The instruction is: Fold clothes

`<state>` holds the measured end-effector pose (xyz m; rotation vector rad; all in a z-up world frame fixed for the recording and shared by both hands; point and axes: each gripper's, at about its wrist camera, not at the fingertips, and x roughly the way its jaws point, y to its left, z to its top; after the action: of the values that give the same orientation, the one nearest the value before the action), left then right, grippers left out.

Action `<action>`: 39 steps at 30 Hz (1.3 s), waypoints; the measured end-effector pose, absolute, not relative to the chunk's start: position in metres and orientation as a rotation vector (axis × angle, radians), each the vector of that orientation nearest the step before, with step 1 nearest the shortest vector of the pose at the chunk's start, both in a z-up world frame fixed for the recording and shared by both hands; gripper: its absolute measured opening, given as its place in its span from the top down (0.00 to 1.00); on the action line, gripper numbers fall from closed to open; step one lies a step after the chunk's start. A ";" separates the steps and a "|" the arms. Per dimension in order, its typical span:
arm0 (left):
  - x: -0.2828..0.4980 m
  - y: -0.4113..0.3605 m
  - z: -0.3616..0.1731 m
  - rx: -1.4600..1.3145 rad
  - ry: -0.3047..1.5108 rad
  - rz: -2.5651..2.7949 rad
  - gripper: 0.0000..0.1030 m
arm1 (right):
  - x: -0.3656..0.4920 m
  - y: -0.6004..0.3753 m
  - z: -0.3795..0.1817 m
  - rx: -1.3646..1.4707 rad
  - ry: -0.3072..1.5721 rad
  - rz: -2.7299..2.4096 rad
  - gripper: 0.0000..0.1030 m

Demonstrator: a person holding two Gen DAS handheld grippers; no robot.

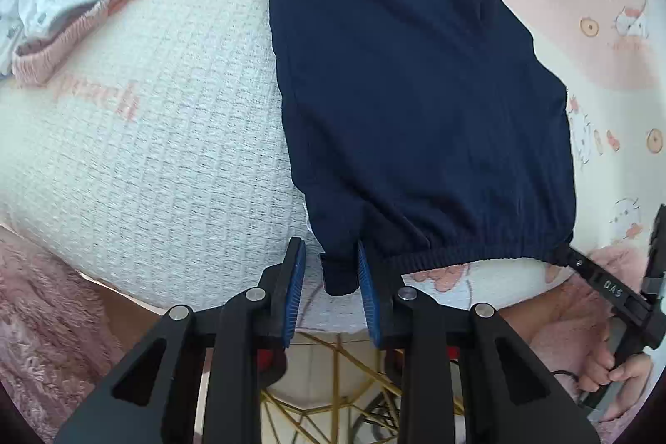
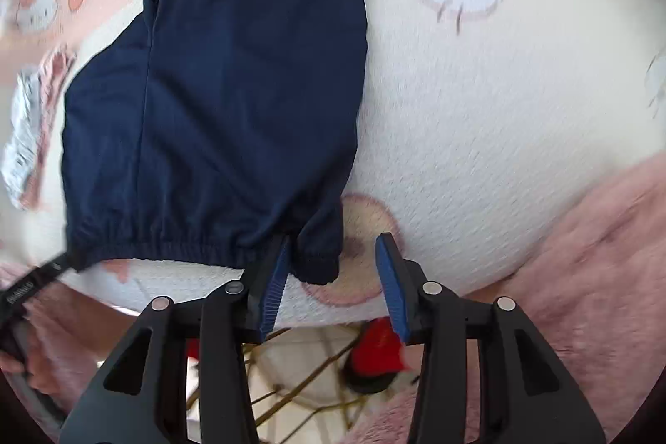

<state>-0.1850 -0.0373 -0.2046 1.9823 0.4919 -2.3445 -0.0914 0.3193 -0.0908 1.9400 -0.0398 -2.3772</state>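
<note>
Two grippers, left gripper (image 1: 331,277) and right gripper (image 2: 333,273), are straddling the waistband corners of limp, light navy shorts (image 1: 416,102) lying on the bed (image 1: 166,152); jaws are standing parted, not yet pinching; the elastic is looking like the firmest hold.

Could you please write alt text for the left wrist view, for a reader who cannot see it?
Navy shorts lie flat on a white and pink cartoon-print blanket, and the left gripper has its jaws open around a waistband corner. The right gripper reaches the other corner.
</note>
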 end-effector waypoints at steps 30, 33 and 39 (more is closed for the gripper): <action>-0.175 -0.087 -0.205 2.030 0.880 -2.274 0.79 | -0.080 0.330 -0.096 1.931 -0.241 -2.160 0.81; -0.150 -0.083 -0.202 2.043 0.758 -2.301 0.79 | -0.071 0.334 -0.086 1.919 -0.214 -2.205 0.88; -0.147 -0.082 -0.178 2.029 0.715 -2.314 0.76 | -0.061 0.356 -0.071 1.888 -0.327 -2.171 0.77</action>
<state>-0.1474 -0.0822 -0.1782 2.0295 0.7145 -2.3143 -0.0614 0.3558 -0.0715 1.8884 -0.3270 -2.1707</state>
